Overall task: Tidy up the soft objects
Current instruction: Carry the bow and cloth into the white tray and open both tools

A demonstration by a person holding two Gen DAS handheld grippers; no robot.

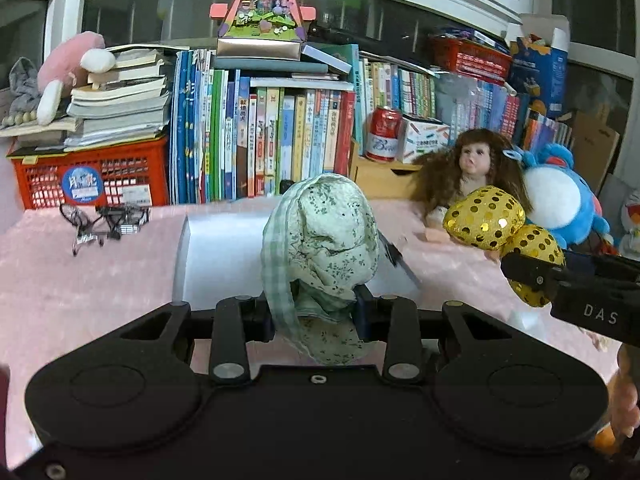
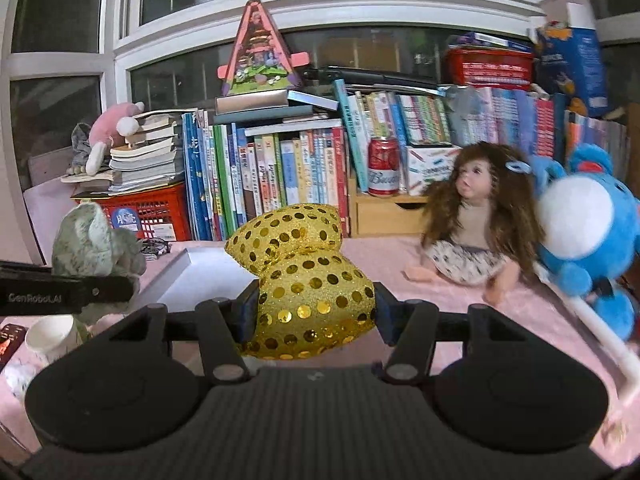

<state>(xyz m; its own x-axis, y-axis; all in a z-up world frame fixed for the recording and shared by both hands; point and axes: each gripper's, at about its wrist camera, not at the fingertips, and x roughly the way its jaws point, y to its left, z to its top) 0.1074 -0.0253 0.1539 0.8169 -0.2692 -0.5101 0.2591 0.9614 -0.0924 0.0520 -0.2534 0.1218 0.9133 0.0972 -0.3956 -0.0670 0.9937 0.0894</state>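
The green floral cloth bundle (image 1: 320, 240) is pinched at its lower part between the 2 fingers of the left tongs (image 1: 316, 312), which are closed on it and hold it upright above the pink table (image 1: 80, 292). Its crumpled top rises in front of a white tray (image 1: 216, 256) lying on the table just behind it. The gold sequined cushion (image 2: 304, 280) is clamped the same way in the right tongs (image 2: 316, 312), squeezed at its waist so that it bulges above and below the fingers. In the left wrist view the cushion and the right tongs sit to the right of the cloth bundle, apart from it.

Farther right, a doll (image 2: 476, 216) with long brown hair sits on the table, with a blue plush toy (image 2: 588, 232) just beside it. A red can (image 1: 384, 132) stands on a wooden box (image 2: 384, 212) behind the doll. A row of books (image 1: 260, 140) lines the back, with a red crate (image 1: 92, 176) at the left holding stacked books and a pink plush (image 1: 68, 72) on top. A pair of glasses (image 1: 104, 220) lies on the table near the crate. A paper cup (image 2: 52, 336) stands at the lower left of the right wrist view.
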